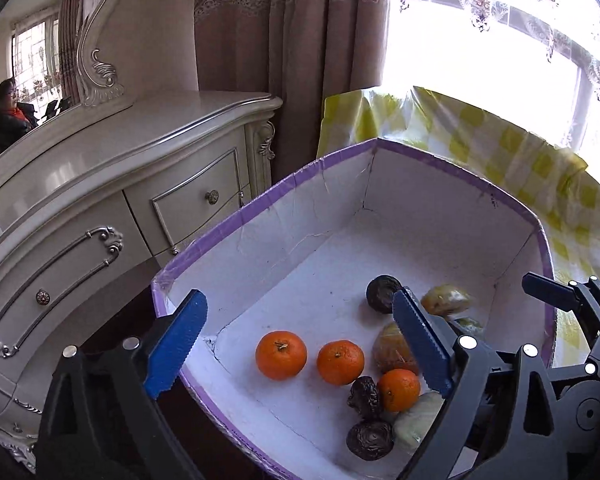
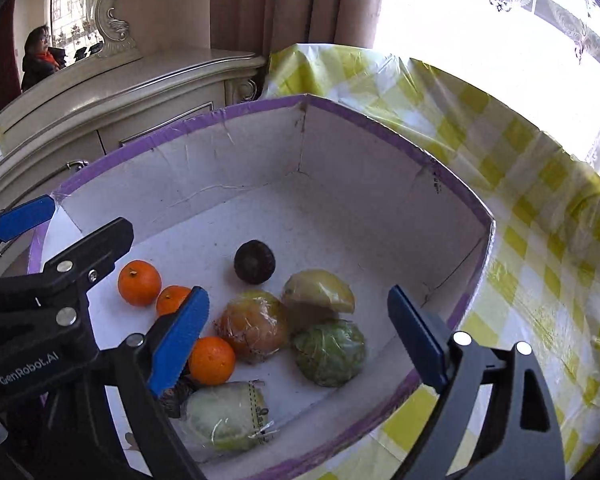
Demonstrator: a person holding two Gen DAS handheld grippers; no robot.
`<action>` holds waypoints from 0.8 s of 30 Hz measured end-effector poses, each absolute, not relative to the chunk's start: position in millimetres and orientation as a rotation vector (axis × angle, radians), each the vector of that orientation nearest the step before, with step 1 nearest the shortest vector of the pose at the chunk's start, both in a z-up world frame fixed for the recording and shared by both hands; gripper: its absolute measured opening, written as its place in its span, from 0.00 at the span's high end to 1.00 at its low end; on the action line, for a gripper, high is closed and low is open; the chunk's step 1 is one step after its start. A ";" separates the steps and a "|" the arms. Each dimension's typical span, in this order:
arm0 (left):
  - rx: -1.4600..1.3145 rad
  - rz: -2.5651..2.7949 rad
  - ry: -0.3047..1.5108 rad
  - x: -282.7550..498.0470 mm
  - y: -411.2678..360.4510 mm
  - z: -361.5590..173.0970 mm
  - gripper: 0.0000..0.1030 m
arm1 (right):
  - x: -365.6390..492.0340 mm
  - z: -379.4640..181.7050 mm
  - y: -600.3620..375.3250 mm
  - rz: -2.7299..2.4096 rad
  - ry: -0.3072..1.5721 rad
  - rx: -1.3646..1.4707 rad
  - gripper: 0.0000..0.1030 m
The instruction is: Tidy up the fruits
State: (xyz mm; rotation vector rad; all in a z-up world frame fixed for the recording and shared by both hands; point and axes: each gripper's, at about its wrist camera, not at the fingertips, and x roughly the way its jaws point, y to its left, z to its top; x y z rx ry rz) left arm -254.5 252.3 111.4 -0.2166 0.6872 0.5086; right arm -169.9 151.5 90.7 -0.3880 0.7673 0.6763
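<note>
A white box with a purple rim [image 1: 260, 204] [image 2: 380, 124] holds the fruit. Three oranges lie in it [image 1: 281, 355] [image 1: 340, 362] [image 1: 399, 389]; they also show in the right wrist view [image 2: 139, 282] [image 2: 212, 360]. Dark wrinkled fruits [image 1: 381, 293] [image 1: 370, 439] [image 2: 254, 261] and several plastic-wrapped fruits [image 2: 254, 324] [image 2: 318, 290] [image 2: 330, 350] [image 2: 224, 416] lie beside them. My left gripper [image 1: 300, 340] is open and empty above the box's near left part. My right gripper [image 2: 300, 332] is open and empty above the wrapped fruits.
The box stands on a yellow-checked tablecloth [image 2: 520, 200]. A cream dresser with drawers [image 1: 120, 184] stands to the left, with a mirror above it. Brown curtains [image 1: 292, 40] and a bright window are behind.
</note>
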 end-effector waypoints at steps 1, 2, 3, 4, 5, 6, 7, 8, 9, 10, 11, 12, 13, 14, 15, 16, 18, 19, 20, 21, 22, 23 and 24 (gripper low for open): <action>-0.222 0.495 0.677 -255.8 250.5 113.1 0.12 | -172.7 92.3 152.2 0.675 0.765 -0.400 0.09; -0.229 0.483 0.663 -257.4 248.9 114.4 0.12 | -175.4 93.5 152.2 0.668 0.764 -0.413 0.07; -0.236 0.474 0.654 -258.8 247.8 115.3 0.11 | -178.0 94.7 151.5 0.659 0.761 -0.423 0.06; -0.238 0.466 0.651 -259.0 246.7 115.9 0.11 | -179.9 96.1 149.3 0.653 0.758 -0.426 0.05; -0.235 0.456 0.655 -257.9 245.2 116.5 0.11 | -180.7 97.5 147.1 0.651 0.761 -0.422 0.04; -0.225 0.446 0.662 -256.9 242.9 116.5 0.11 | -180.8 98.9 144.8 0.651 0.767 -0.413 0.03; -0.206 0.446 0.665 -256.1 240.0 116.8 0.11 | -180.3 99.8 142.6 0.653 0.777 -0.403 0.03; -0.188 0.451 0.657 -255.9 236.7 117.6 0.11 | -179.3 100.5 141.5 0.656 0.788 -0.398 0.03; -0.173 0.458 0.647 -256.2 234.1 118.8 0.11 | -179.3 100.5 140.9 0.650 0.795 -0.404 0.02; -0.161 0.467 0.640 -256.6 232.2 120.1 0.11 | -179.8 101.0 140.6 0.649 0.800 -0.405 0.02; -0.156 0.474 0.633 -257.2 231.1 121.5 0.11 | -179.9 101.0 140.0 0.654 0.807 -0.400 0.02; -0.155 0.478 0.627 -258.1 230.9 122.7 0.11 | -179.5 101.0 139.5 0.664 0.817 -0.389 0.02; -0.160 0.482 0.628 -258.1 231.8 123.3 0.11 | -178.9 101.2 138.9 0.676 0.828 -0.376 0.02; -0.169 0.483 0.636 -257.5 233.8 123.3 0.11 | -178.5 101.2 138.7 0.688 0.838 -0.367 0.02; -0.178 0.475 0.646 -256.0 236.0 122.5 0.11 | -178.4 101.3 138.5 0.697 0.844 -0.360 0.02; -0.187 0.461 0.658 -254.5 238.5 121.4 0.11 | -178.3 101.9 138.1 0.701 0.847 -0.357 0.02; -0.220 0.441 0.697 -251.2 244.1 116.9 0.11 | -177.8 101.6 138.5 0.702 0.854 -0.360 0.02; -0.236 0.441 0.713 -250.6 246.6 114.6 0.11 | -177.8 101.4 138.7 0.704 0.860 -0.364 0.02; -0.248 0.438 0.723 -250.3 248.7 112.7 0.11 | -178.3 100.9 139.2 0.703 0.864 -0.366 0.02; -0.257 0.434 0.729 -250.1 250.4 111.1 0.11 | -178.3 101.1 139.2 0.703 0.866 -0.367 0.02; -0.262 0.433 0.737 -249.8 251.5 110.2 0.11 | -178.7 101.8 138.8 0.703 0.867 -0.366 0.02; -0.264 0.434 0.747 -249.8 251.6 109.0 0.11 | -179.2 101.4 138.8 0.703 0.868 -0.367 0.02; -0.265 0.435 0.754 -250.0 251.7 108.4 0.11 | -179.9 101.2 139.4 0.701 0.869 -0.372 0.02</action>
